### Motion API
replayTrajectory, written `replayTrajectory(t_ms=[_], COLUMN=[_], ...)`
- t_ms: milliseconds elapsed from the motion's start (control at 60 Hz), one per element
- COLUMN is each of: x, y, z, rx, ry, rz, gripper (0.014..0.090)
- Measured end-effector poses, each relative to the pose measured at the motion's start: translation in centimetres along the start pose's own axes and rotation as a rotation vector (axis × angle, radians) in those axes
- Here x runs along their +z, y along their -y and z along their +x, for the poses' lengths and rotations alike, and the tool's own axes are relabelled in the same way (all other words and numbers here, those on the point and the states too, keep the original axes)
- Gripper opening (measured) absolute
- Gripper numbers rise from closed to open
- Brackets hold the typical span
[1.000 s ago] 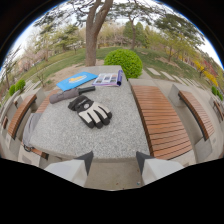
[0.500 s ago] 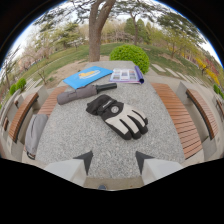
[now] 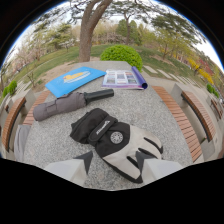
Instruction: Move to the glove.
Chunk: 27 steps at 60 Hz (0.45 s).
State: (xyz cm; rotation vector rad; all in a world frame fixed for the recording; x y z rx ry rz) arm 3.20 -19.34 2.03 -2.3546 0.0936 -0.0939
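The gripper (image 3: 114, 162) hangs low over the stone table (image 3: 165, 115), its 2 fingers spread wide and released, nothing clamped between them. The glove (image 3: 116, 142) lies flat on the granite surface, black cuff pointing away toward the umbrella, pale fingers splayed nearer the gripper. And look at that: the light end of the glove sits right in the gap between the 2 fingertips, with the right fingertip (image 3: 144, 159) seeming to overlap one of the glove's fingers, while the left one stands just beside the palm. Whether anything is truly touching, I cannot tell from this angle. Beyond the glove rests a folded grey umbrella (image 3: 67, 104) with a black handle, and further back a blue folder (image 3: 75, 80) and an open magazine (image 3: 124, 78), all well apart from the action. Wooden benches (image 3: 177, 117) ring the table. My read: the approach is as good as done, the gripper is at the glove, with at most a small final settle left.
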Motion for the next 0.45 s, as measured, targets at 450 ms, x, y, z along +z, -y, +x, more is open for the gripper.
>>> replayTrajectory(t_ms=[450], x=[1.07], y=[0.95], z=[-0.6], rx=[0.017], ry=[0.009], rz=[-0.007], gripper=[0.0857])
